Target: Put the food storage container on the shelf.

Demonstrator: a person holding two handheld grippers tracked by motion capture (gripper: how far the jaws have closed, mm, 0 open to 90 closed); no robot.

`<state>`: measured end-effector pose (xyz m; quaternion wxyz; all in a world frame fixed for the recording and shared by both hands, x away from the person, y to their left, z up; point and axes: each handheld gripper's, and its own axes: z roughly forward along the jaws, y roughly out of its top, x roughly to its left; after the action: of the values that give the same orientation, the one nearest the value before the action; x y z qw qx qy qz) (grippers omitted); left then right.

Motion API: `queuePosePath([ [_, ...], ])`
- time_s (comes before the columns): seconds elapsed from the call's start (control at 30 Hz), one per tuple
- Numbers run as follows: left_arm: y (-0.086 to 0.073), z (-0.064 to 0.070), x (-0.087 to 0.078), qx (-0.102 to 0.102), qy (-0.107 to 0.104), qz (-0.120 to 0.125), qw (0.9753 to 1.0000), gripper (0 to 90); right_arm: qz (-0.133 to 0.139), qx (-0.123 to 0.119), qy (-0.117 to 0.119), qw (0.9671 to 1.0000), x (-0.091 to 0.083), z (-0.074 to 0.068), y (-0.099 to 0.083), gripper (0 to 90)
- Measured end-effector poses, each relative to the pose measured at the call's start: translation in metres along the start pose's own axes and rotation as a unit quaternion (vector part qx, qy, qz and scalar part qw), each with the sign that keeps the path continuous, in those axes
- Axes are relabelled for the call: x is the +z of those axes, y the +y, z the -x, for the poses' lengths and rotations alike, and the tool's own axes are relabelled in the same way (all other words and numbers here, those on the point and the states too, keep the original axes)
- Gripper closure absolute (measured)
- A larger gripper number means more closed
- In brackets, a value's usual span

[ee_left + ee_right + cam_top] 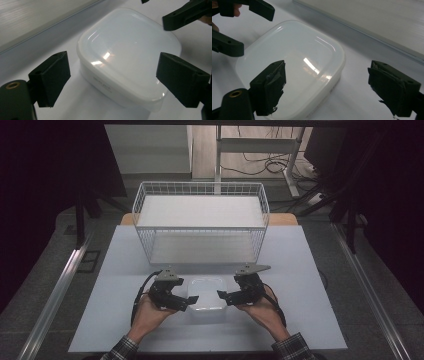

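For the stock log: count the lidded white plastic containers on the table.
1. The white container sits on the table's near edge, between the open left gripper and right gripper, before the wire basket. The basket looks empty.

Milky white container, white wire basket, black fingers, plaid sleeves.

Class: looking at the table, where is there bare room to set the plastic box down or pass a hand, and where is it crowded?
Free: table left of the left gripper, right of the right gripper, and both sides of the wire basket. Crowded: the front middle, where both open grippers flank the plastic box.
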<state>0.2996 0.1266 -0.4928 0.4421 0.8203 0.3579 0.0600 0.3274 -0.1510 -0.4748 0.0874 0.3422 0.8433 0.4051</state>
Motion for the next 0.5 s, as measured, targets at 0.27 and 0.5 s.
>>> queuePosePath([
  [0.27,-0.008,-0.009,0.011,-0.058,-0.057,-0.02,0.9965,19.7,-0.033,0.046,0.036,0.9977,0.011,0.005,-0.004,22.6],
  [0.5,-0.018,-0.006,-0.006,-0.086,-0.083,-0.014,0.9928,46.0,-0.066,0.122,0.075,0.9875,0.005,0.005,-0.008,36.4],
])
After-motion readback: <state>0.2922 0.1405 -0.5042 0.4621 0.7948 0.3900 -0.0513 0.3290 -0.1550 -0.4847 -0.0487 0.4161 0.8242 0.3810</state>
